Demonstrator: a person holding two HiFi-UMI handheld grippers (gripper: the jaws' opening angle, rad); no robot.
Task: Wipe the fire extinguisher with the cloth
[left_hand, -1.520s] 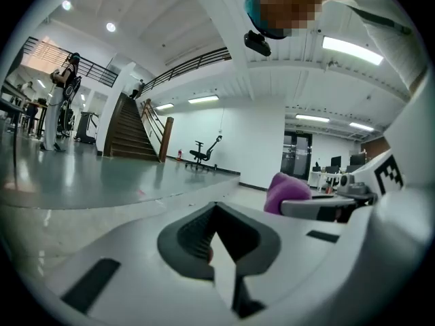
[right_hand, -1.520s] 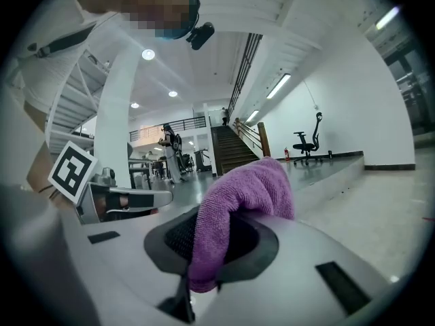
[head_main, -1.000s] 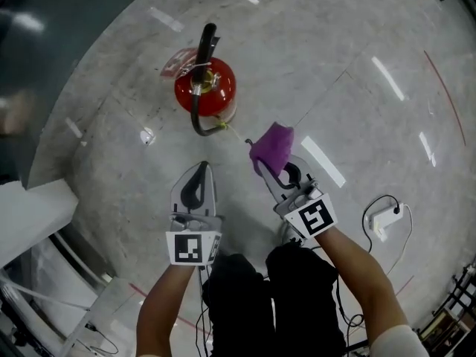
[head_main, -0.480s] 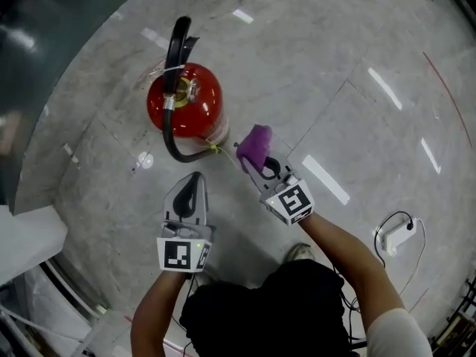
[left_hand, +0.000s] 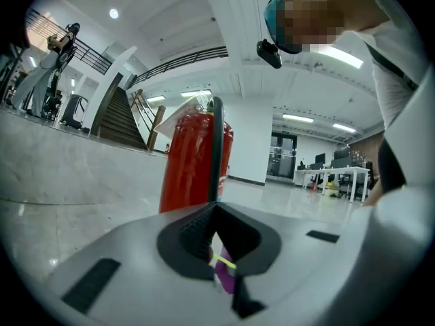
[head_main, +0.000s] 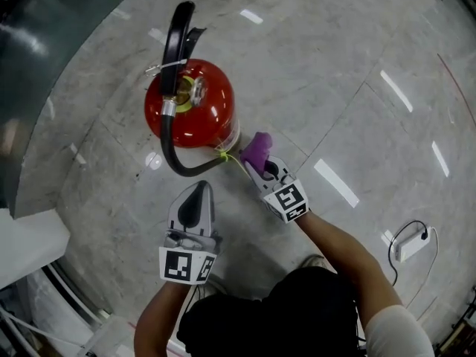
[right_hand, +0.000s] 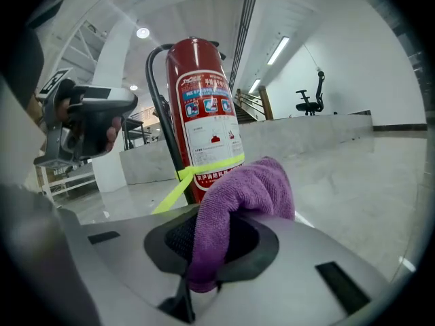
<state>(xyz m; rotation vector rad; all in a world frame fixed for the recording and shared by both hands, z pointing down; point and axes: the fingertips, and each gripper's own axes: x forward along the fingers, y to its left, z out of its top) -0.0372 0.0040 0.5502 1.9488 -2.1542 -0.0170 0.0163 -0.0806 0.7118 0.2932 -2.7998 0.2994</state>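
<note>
A red fire extinguisher (head_main: 190, 103) stands upright on the marble floor, its black handle (head_main: 176, 39) on top and its black hose (head_main: 169, 151) curving down its near side. My right gripper (head_main: 258, 162) is shut on a purple cloth (head_main: 255, 147), which sits right beside the extinguisher's lower right side; I cannot tell whether it touches. In the right gripper view the cloth (right_hand: 239, 199) bulges out of the jaws before the labelled cylinder (right_hand: 206, 114). My left gripper (head_main: 199, 192) is shut on nothing, a little short of the extinguisher (left_hand: 194, 165).
A yellow-green strap (head_main: 225, 155) hangs off the cylinder near the cloth. A white adapter with a black cable (head_main: 410, 242) lies on the floor at the right. A white box (head_main: 30, 244) stands at the left. Darker flooring (head_main: 44, 28) lies beyond the extinguisher.
The view has closed in on the extinguisher, which looks larger. My right gripper has carried the cloth forward to the cylinder's side. The left gripper stays shut.
</note>
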